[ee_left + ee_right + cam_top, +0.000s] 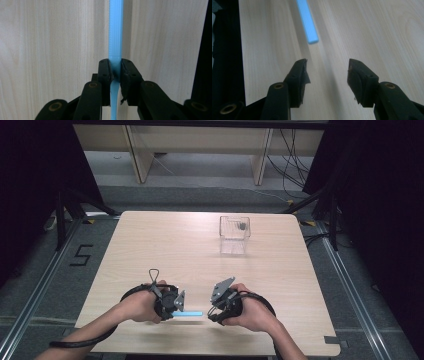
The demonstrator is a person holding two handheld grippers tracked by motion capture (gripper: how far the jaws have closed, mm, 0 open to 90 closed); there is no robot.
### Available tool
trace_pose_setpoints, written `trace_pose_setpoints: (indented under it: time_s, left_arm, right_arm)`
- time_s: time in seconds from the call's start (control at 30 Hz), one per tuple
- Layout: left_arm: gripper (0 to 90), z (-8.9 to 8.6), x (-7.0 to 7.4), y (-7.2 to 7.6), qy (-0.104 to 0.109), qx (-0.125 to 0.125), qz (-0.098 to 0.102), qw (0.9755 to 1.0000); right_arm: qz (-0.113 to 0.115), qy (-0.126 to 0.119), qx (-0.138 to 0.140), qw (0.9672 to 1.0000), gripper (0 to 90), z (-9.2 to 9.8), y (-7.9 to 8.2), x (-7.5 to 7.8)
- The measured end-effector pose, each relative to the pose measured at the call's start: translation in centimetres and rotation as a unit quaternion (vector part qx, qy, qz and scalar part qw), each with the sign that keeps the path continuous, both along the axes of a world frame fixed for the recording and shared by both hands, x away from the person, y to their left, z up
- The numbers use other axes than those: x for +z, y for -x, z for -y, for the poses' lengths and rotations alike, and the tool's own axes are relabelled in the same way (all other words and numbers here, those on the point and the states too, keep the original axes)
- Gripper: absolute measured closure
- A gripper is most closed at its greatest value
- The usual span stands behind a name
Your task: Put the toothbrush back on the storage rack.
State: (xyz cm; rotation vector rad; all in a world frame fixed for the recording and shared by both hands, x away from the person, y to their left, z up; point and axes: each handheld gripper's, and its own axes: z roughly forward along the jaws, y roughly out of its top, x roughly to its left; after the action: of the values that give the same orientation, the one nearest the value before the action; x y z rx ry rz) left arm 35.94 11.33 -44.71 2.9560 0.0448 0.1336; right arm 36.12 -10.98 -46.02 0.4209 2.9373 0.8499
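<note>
1 ribbed blue strip [115,30] in left gripper [115,72]

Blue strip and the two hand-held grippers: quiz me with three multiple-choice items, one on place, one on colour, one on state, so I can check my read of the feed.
1. Where does the clear container stand?
A. far right part of the table
B. near left corner
C. between the two hands

2. What colour is the strip?
A. red
B. light blue
C. yellow

3. How does the right hand-held gripper stand?
A. shut on the strip
B. shut on nothing
C. open, short of the strip's free end

Answers:
1 A: the high view shows it far across the table, right of centre.
2 B: it is light blue in all three views.
3 C: the right gripper view shows its jaws apart with the strip's end ahead of them; the left hand-held gripper is the one clamped on the strip.
</note>
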Motion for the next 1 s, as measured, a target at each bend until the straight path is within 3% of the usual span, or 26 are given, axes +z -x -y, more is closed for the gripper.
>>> trace_pose_setpoints:
  time_s: [0.43, 0.63, 0.77, 1.0]
  left_arm:
    - [78.0, 1.0, 0.6, 0.2, 0.001, -0.013, 0.004, 0.9999]
    - [78.0, 1.6, 0.7, 0.5, 0.012, -0.019, 0.002, 0.9997]
    - [78.0, 1.9, 0.8, 0.6, 0.01, -0.029, 0.006, 0.9995]
    - [78.0, 2.1, 1.0, 0.8, 0.009, -0.039, 0.005, 0.9992]
  right_arm:
    - [-0.008, -0.009, 0.027, 0.9996, 51.7, -1.9, 0.1, -0.2]
    - [-0.009, -0.011, 0.038, 0.9992, 54.9, -2.4, 0.2, -0.5]
    - [-0.016, -0.01, 0.054, 0.9984, 59.8, -2.7, 0.2, -0.8]
    - [-0.025, -0.013, 0.056, 0.9981, 69.6, -2.9, 0.3, -0.9]
